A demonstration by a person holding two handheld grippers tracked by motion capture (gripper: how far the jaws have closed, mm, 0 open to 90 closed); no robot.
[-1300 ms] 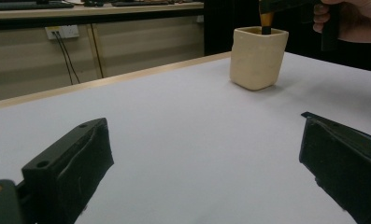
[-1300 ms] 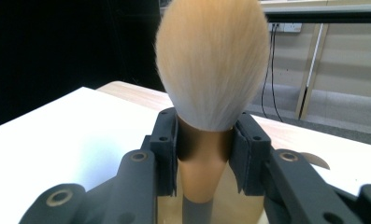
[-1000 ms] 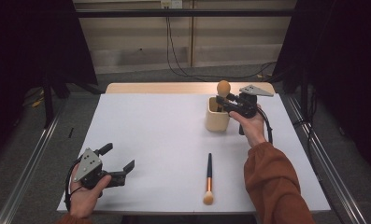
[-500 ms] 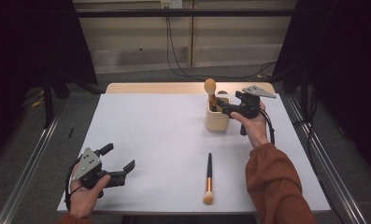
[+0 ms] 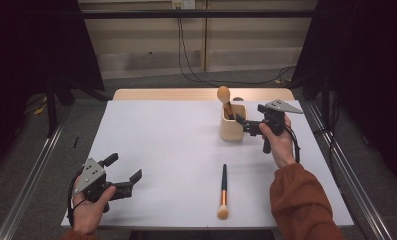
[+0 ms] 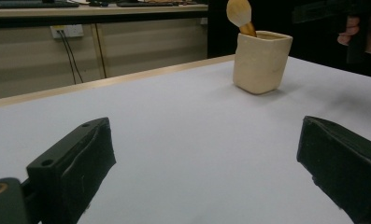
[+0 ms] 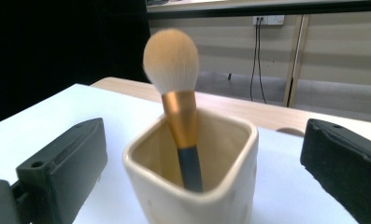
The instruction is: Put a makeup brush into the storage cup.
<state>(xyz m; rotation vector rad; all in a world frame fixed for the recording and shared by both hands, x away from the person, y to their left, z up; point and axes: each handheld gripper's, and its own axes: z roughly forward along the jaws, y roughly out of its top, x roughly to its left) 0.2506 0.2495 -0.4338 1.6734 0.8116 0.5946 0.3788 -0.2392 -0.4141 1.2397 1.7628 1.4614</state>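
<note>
First brush (image 5: 224,98) now stands head-up in the cream cup (image 5: 233,131); right gripper (image 5: 242,123) just opened wide, nothing between jaws, release step done; left gripper (image 5: 123,170) wide, idle; next: reach for second brush (image 5: 223,191) lying flat on counter (image 5: 161,145).

Even, soft light on white table; dark, murky surroundings.

The right claw (image 5: 242,124) has just been opening — it has let go of the brush (image 5: 225,100), which now leans in the cup (image 5: 233,129) — and drawn back.
</note>
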